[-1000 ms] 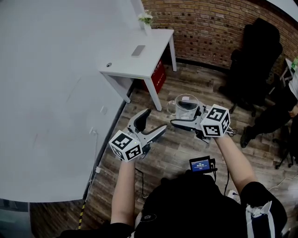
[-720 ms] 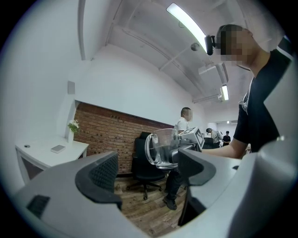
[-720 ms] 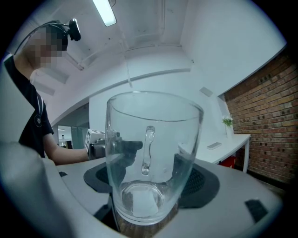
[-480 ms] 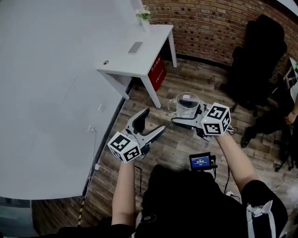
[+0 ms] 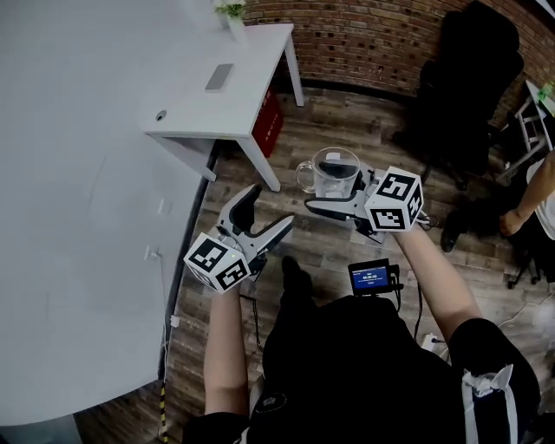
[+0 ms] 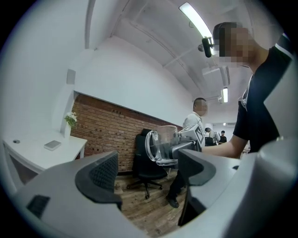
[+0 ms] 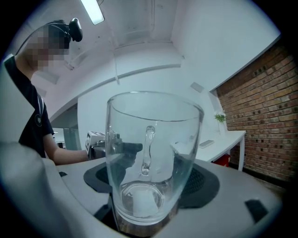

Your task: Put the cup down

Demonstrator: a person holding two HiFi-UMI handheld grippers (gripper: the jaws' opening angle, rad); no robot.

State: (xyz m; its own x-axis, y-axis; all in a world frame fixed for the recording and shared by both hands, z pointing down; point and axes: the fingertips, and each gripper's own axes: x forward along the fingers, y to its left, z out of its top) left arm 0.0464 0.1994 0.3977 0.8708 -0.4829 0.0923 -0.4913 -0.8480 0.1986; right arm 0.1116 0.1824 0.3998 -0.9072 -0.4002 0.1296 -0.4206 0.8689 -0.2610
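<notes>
A clear glass cup (image 5: 330, 173) with a handle on its left hangs in the air above the wooden floor, empty. My right gripper (image 5: 340, 194) is shut on its lower part. In the right gripper view the cup (image 7: 150, 153) stands upright between the jaws of the right gripper (image 7: 149, 188) and fills the middle. My left gripper (image 5: 265, 214) is held to the cup's left, apart from it, open with nothing between its fingers. From the left gripper (image 6: 148, 173) view, the cup (image 6: 162, 145) shows beyond the open jaws.
A white table (image 5: 184, 117) stands at the upper left with a phone (image 5: 219, 76) and a small plant (image 5: 230, 10) on it, a red box (image 5: 267, 123) beneath. A black office chair (image 5: 468, 82) and a seated person (image 5: 531, 199) are at the right. A curved white surface (image 5: 61, 217) fills the left.
The head view has swung, so the table and both grippers sit further left in the frame. The right gripper still holds the cup; the left stays open beside it.
</notes>
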